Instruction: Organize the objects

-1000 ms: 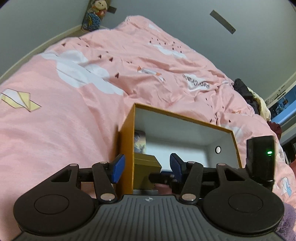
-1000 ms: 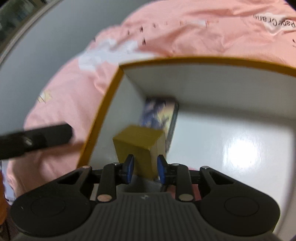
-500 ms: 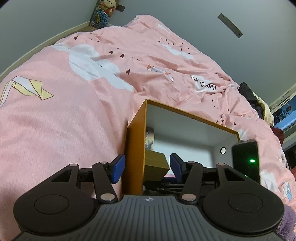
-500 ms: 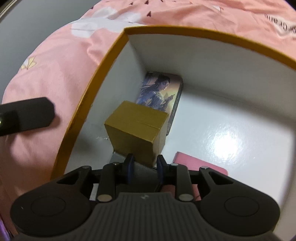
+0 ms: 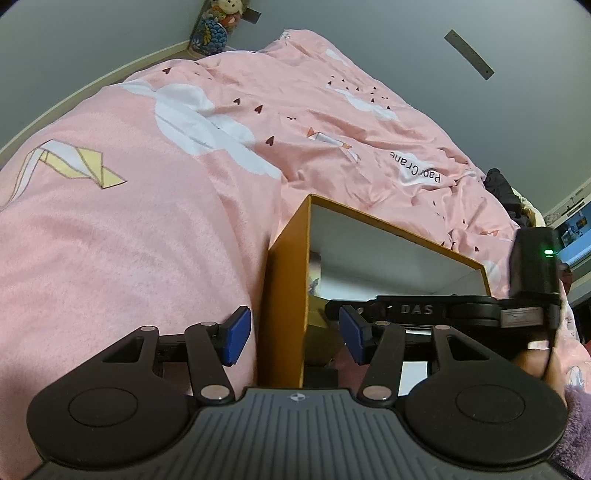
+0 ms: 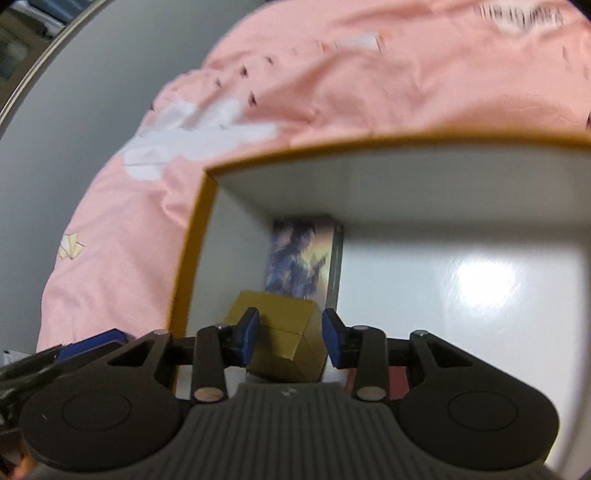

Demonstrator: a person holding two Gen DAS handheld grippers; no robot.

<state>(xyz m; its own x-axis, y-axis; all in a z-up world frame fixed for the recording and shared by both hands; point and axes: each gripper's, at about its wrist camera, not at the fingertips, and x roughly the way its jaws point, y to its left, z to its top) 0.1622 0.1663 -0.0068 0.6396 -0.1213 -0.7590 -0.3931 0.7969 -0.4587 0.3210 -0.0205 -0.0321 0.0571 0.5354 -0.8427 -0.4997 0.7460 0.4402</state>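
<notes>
Pink crumpled quilt (image 5: pixel 147 229) carries a stiff orange-rimmed box (image 6: pixel 192 236), glossy white inside. Right fingers (image 6: pixel 291 338) have just been opening, flanking a gold cardboard cube (image 6: pixel 291 343) at the box's 7 o'clock corner. Left fingers (image 5: pixel 291 334) straddle its wall, parted.

A pink quilt (image 5: pixel 147 221) with white clouds and paper-crane prints covers the bed. Grey walls (image 5: pixel 369 37) rise behind it. At 12 o'clock a doll (image 5: pixel 221 18) sits in the corner; at 3 o'clock, dark clothes (image 5: pixel 502 188) and a shelf (image 5: pixel 569 225).
</notes>
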